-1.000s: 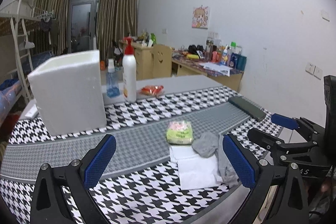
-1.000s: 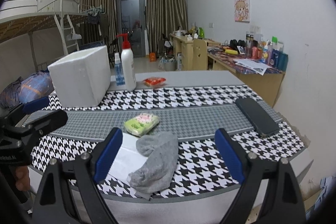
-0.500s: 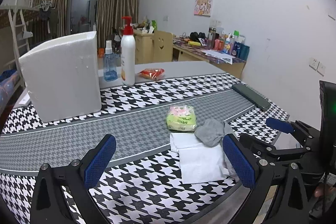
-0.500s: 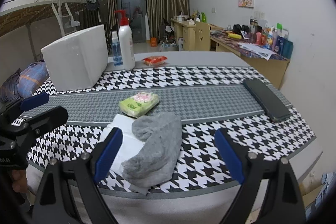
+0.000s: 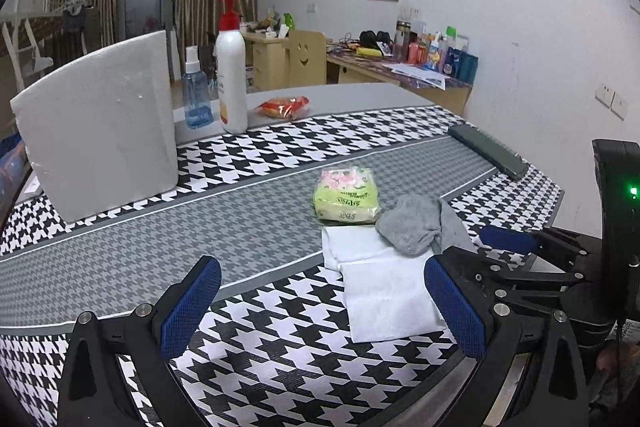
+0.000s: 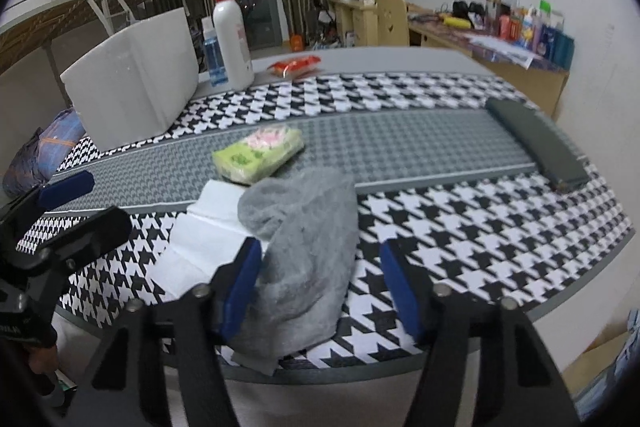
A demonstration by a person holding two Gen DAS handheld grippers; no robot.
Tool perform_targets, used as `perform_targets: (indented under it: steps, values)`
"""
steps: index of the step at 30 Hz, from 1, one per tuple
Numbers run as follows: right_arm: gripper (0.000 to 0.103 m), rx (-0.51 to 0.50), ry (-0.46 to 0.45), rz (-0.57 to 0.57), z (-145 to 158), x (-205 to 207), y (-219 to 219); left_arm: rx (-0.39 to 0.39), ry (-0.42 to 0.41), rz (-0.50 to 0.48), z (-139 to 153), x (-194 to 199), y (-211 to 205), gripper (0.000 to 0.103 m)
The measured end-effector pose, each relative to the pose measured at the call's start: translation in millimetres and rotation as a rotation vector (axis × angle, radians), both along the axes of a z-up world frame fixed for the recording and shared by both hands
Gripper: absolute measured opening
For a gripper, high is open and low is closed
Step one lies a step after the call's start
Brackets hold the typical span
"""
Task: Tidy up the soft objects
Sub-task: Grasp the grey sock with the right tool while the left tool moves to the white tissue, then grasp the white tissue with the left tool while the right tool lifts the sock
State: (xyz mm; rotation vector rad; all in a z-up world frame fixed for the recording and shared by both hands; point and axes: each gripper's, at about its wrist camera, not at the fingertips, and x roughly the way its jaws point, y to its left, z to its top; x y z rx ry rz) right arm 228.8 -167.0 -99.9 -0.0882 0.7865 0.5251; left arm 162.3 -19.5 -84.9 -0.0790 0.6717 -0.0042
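On the houndstooth table (image 5: 260, 155), near its front edge, I log: one grey sock (image 6: 304, 247) lying crumpled across a white cloth (image 5: 384, 295), with a green tissue pack (image 5: 346, 195) just behind them. My right gripper (image 6: 320, 287) has its jaws wide apart on either side of the sock's near end, holding nothing that I can see; my left gripper (image 5: 320, 307) is likewise spread wide and empty, low over the front edge beside the cloth. Further back I note: a white foam box (image 5: 100, 139), a pump bottle (image 5: 232, 67), a blue spray bottle (image 5: 196, 95), an orange packet (image 5: 284, 107) and a dark case (image 6: 536, 143) at the right.
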Motion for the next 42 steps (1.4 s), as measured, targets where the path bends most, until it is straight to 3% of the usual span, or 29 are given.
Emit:
perform_targets:
  steps: [2,10,12,16,24,34,42]
  values:
    - [0.058,0.000,0.011,0.010,-2,1,1,0.000,0.008,-0.003,-1,1,0,0.102]
    - [0.017,0.034,0.015,0.047,0,-3,-1,0.006,0.033,-0.023,-5,4,-6,0.102]
    - [0.013,0.035,0.013,0.050,0,-4,-2,0.013,0.032,-0.031,-5,3,-9,0.102]
    - [0.011,0.079,0.017,0.045,5,-3,-8,0.020,0.038,-0.036,-6,5,-13,0.102]
    - [0.011,0.123,-0.065,-0.029,33,-9,-45,0.024,0.049,-0.057,-7,6,-24,0.102]
    - [0.011,0.082,-0.056,-0.123,21,-3,-71,-0.003,0.116,-0.050,-19,17,-26,0.101]
    - [0.012,0.090,-0.033,-0.105,11,-3,-73,-0.008,0.165,-0.071,-28,31,-29,0.083]
